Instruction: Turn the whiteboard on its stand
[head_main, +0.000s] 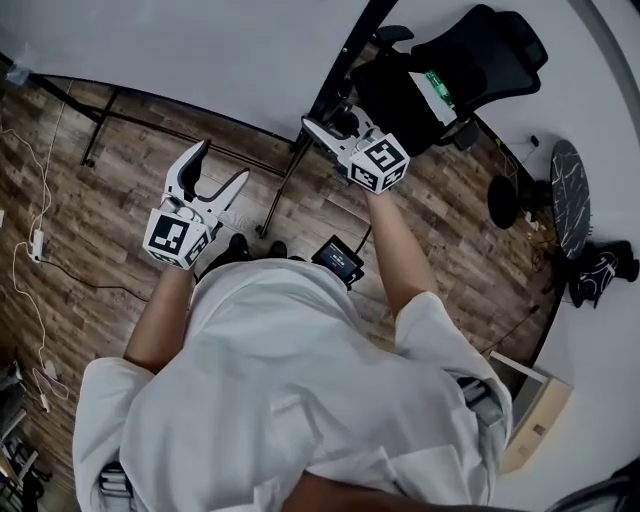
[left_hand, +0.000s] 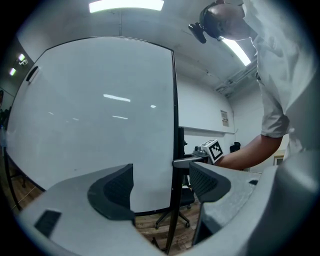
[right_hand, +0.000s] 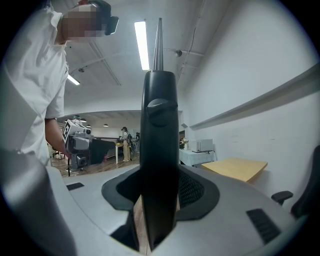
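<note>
The right gripper (right_hand: 160, 192) had its jaws clamped on the black edge frame (right_hand: 160, 125) of the whiteboard (left_hand: 90, 110); the left gripper (left_hand: 162, 182) gaped empty, board ahead of its jaws. Best, probably: grip firmly, swing slowly.

Black office chair (head_main: 470, 70) w/ armrests stands top right on wood-plank floor (head_main: 100, 200). White cable (head_main: 35, 250) trails over floor at left. Round dark marbled tabletop (head_main: 570, 195) at right edge, black bundle (head_main: 600, 272) just below it. Light wooden box (head_main: 535, 410) lower right. Small screen device (head_main: 338, 260) on floor, centre. Ceiling strip light (right_hand: 141, 45) overhead; pale wood table (right_hand: 235, 169) by wall.
</note>
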